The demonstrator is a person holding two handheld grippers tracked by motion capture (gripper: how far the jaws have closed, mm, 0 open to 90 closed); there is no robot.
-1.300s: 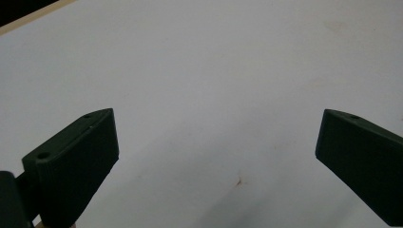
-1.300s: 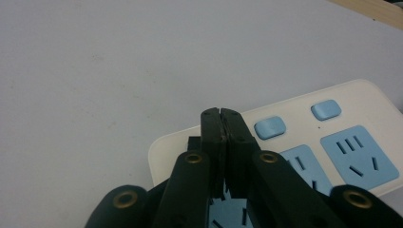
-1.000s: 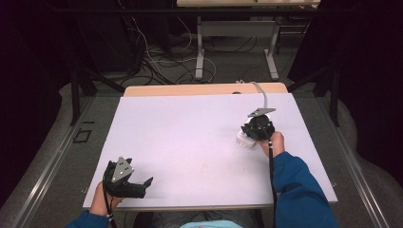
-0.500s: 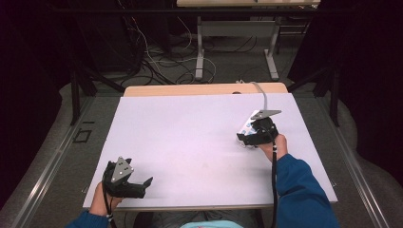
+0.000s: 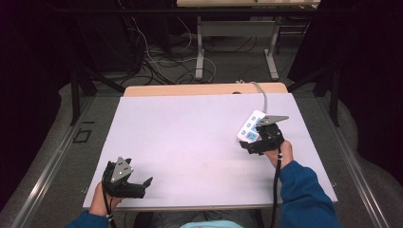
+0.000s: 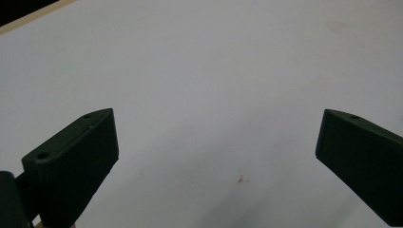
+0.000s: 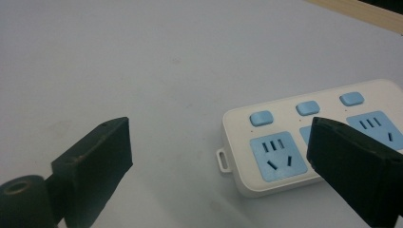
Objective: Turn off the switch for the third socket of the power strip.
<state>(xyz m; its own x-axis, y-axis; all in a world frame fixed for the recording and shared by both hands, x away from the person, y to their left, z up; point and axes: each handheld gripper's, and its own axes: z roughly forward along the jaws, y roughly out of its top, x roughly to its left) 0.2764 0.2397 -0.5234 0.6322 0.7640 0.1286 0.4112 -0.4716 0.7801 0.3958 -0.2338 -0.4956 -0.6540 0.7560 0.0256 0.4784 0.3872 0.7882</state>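
Power strip [image 7: 304,142] partly hidden behind the spread right claw [image 7: 228,156]; left claw [image 6: 216,156] spread, empty.

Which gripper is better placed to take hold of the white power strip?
The right gripper: it is open right beside the power strip. The left gripper, also open, sits at the opposite near corner of the table.

The place looked like a lab or recording studio set up for testing. A white work table [image 5: 190,137] stood on a grey floor, ringed by black curtains [image 5: 361,71]. Behind it, loose cables [image 5: 157,61] lay tangled around the metal legs of a second bench [image 5: 199,47]. A floor rail [image 5: 43,175] ran alongside the table.
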